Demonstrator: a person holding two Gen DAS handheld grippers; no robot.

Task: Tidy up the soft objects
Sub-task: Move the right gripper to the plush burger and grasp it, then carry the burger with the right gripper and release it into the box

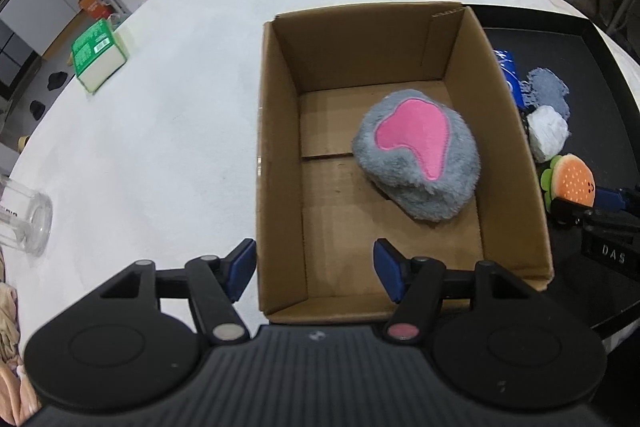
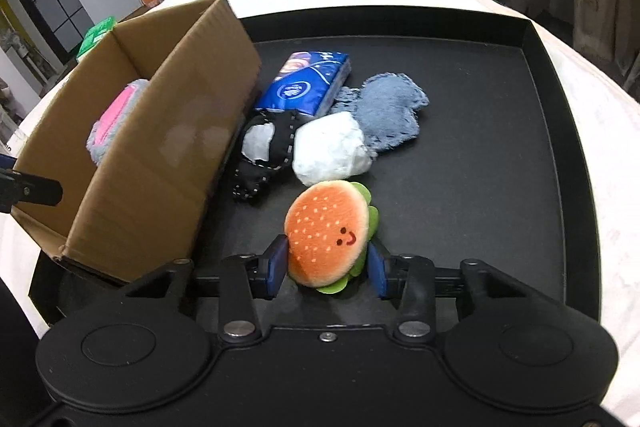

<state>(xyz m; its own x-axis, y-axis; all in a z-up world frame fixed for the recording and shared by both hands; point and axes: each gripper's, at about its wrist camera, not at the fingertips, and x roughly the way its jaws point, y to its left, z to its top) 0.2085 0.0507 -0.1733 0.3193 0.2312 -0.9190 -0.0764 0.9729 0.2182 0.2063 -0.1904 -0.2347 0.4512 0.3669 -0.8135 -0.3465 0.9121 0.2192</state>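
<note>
An orange burger plush (image 2: 328, 231) with a green frill lies near the front of the black tray (image 2: 480, 147). My right gripper (image 2: 327, 265) is shut on it, a blue pad pressing on each side. Beside the tray's left part stands an open cardboard box (image 1: 280, 147) holding a grey plush with a pink patch (image 1: 416, 155). My left gripper (image 1: 314, 269) hangs open over the box's near left corner. One finger is outside the wall, the other is inside, and nothing is between them. The burger plush (image 1: 574, 179) also shows at the right edge of the left wrist view.
Behind the burger on the tray lie a white soft wad (image 2: 328, 151), a blue-grey cloth (image 2: 392, 111), a blue tissue pack (image 2: 308, 83) and a black-and-white fabric piece (image 2: 264, 151). On the white table cover sit a green carton (image 1: 98, 55) and a clear jar (image 1: 24, 223).
</note>
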